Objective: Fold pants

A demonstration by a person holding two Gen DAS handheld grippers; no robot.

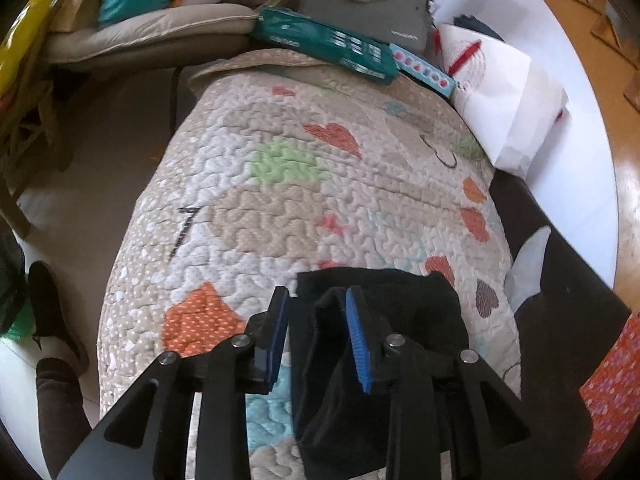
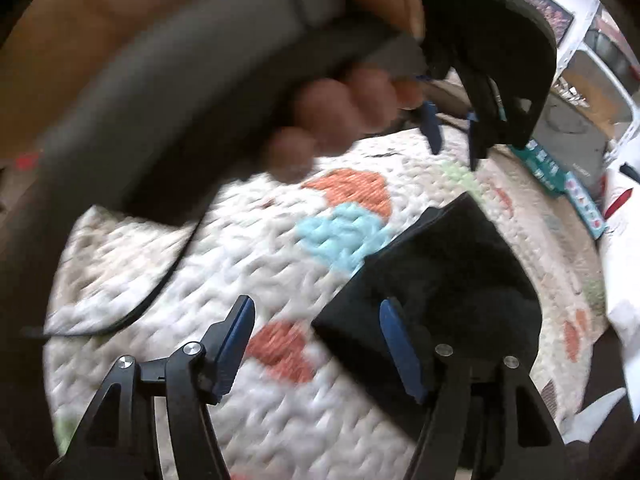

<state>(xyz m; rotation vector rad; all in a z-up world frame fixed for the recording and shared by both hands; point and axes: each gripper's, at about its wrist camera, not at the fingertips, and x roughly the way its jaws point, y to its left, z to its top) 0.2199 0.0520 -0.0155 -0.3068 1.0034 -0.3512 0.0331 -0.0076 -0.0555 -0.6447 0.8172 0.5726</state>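
The black pants (image 1: 400, 304) lie folded into a small bundle on the patterned quilt (image 1: 280, 184), at its near right part. My left gripper (image 1: 318, 300) is open just above the bundle, with a fold of cloth showing between its blue pads (image 1: 357, 340) but not pinched. In the right wrist view the pants (image 2: 444, 280) lie under and right of my right gripper (image 2: 316, 312), which is open and empty; its right finger is over the cloth. The left gripper (image 2: 452, 136) also shows there, held in a hand above the quilt (image 2: 240, 264).
A green packet (image 1: 332, 46), a grey bag (image 1: 368, 4) and white paper bags (image 1: 500, 80) sit at the quilt's far end. Cushions (image 1: 152, 28) lie far left. A black cable (image 2: 160, 280) trails over the quilt. Wooden floor (image 1: 600, 20) lies to the right.
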